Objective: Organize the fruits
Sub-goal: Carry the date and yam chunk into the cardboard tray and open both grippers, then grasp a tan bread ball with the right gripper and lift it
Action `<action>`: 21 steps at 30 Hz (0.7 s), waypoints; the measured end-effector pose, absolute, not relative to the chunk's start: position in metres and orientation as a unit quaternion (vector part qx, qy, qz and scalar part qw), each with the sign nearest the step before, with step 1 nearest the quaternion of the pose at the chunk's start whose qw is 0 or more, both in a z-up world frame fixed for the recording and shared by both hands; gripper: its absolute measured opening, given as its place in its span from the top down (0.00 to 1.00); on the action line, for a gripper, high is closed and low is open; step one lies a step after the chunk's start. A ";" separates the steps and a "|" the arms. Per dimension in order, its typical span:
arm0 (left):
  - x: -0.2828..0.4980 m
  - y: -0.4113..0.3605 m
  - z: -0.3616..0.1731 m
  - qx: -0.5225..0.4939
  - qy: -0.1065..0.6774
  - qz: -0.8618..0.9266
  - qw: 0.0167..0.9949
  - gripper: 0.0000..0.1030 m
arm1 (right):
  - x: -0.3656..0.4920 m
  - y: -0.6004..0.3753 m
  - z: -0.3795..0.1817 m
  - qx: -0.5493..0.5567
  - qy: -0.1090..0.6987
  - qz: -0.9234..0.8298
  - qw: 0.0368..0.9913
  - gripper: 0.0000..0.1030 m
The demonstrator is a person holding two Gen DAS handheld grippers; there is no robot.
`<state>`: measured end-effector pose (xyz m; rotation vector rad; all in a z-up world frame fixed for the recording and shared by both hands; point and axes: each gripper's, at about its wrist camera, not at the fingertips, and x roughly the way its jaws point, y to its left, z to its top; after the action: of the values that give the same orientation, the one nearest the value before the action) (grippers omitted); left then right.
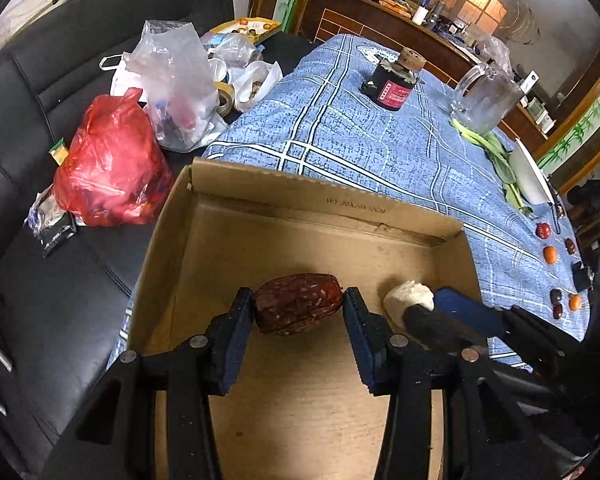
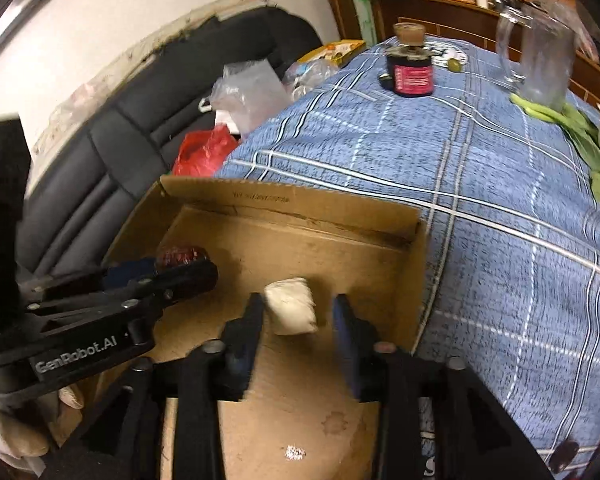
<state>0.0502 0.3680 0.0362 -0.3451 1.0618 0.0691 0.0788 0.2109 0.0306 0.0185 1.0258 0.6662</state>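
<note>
An open cardboard box [image 1: 204,216] lies on the blue checked cloth [image 1: 380,152]. My left gripper [image 1: 298,298] hangs over the inside of the box, shut on a wrinkled dark red date [image 1: 296,312], with a pad pressed on each end. The right wrist view shows that gripper [image 2: 180,266] and the date [image 2: 180,255] at the left. My right gripper [image 2: 298,300] stands open around a white lump [image 2: 290,306]: the lump lies against the left finger, with a gap to the right one. The left wrist view shows the lump [image 1: 406,300] beside the right gripper [image 1: 436,304].
Several small dates and orange fruits [image 1: 550,254] lie on the cloth right of the box. A glass mug [image 1: 486,96], a black jar with a red label [image 1: 394,84], green leaves [image 1: 500,156] and a white bowl [image 1: 534,176] stand farther back. Plastic bags [image 1: 112,168] fill the black sofa at left.
</note>
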 end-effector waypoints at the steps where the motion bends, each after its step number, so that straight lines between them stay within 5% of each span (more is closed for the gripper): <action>1: 0.047 0.368 0.039 -0.164 0.499 0.032 0.850 0.54 | 0.076 0.206 0.034 0.016 0.474 0.316 0.821 0.57; 11: 0.014 0.353 0.065 -0.151 0.450 0.036 0.879 0.41 | 0.069 0.175 0.042 -0.028 0.457 0.214 0.863 0.57; 12: 0.012 0.350 0.064 -0.151 0.452 0.034 0.878 0.41 | 0.073 0.175 0.033 -0.018 0.476 0.217 0.852 0.60; 13: 0.011 0.347 0.060 -0.151 0.458 0.032 0.876 0.41 | 0.076 0.174 0.028 -0.012 0.486 0.217 0.846 0.76; 21: 0.002 0.321 0.035 -0.147 0.491 0.008 0.858 0.41 | 0.061 0.159 0.024 -0.038 0.499 0.172 0.848 0.85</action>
<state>0.0021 0.3208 0.0353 -0.3095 1.0316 0.0174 0.0612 0.1589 0.0236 -0.0811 1.0516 0.3632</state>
